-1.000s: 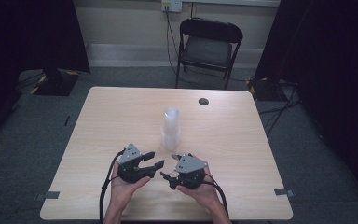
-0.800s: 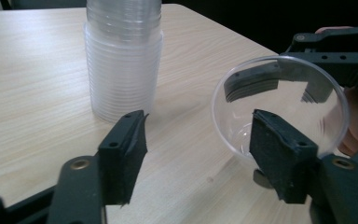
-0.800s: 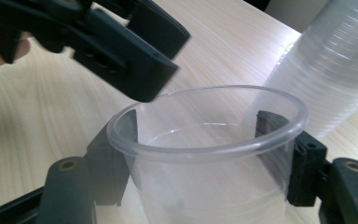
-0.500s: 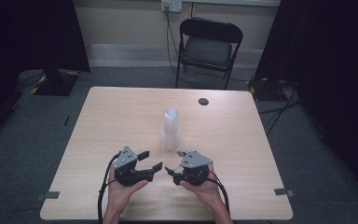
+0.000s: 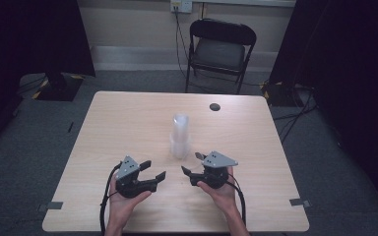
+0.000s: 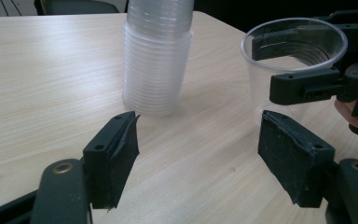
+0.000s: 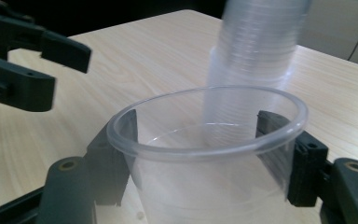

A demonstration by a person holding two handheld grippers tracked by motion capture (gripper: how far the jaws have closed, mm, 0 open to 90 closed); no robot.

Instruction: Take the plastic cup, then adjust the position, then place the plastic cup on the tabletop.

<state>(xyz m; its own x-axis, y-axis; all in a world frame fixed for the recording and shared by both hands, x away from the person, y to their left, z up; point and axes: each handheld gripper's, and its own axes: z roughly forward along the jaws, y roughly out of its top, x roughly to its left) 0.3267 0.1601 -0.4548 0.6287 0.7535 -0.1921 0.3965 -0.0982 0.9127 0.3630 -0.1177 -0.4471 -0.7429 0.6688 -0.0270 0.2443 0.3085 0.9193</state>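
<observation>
A tall stack of clear plastic cups [image 5: 179, 135] stands upright in the middle of the wooden table [image 5: 128, 123]. In the right gripper view a single clear cup [image 7: 205, 186] sits upright between my right gripper's [image 7: 198, 116] jaws, which press on its sides. The stack [image 7: 254, 51] rises just beyond it. My right gripper [image 5: 190, 162] is near the stack's base in the high view. My left gripper [image 5: 155, 168] stands open to the left, with nothing between its jaws. In the left gripper view [image 6: 198, 121] the stack [image 6: 156, 60] is ahead and the held cup [image 6: 260, 74] is at the right.
A small dark round object [image 5: 215, 106] lies near the table's far edge. A black folding chair [image 5: 220, 49] stands behind the table. Bare tabletop spreads to the left and right of the stack. Cables trail from both grippers toward the near edge.
My right gripper has drifted right and slightly away from me with the cup. The left gripper has eased a little left, so the two stand farther apart.
</observation>
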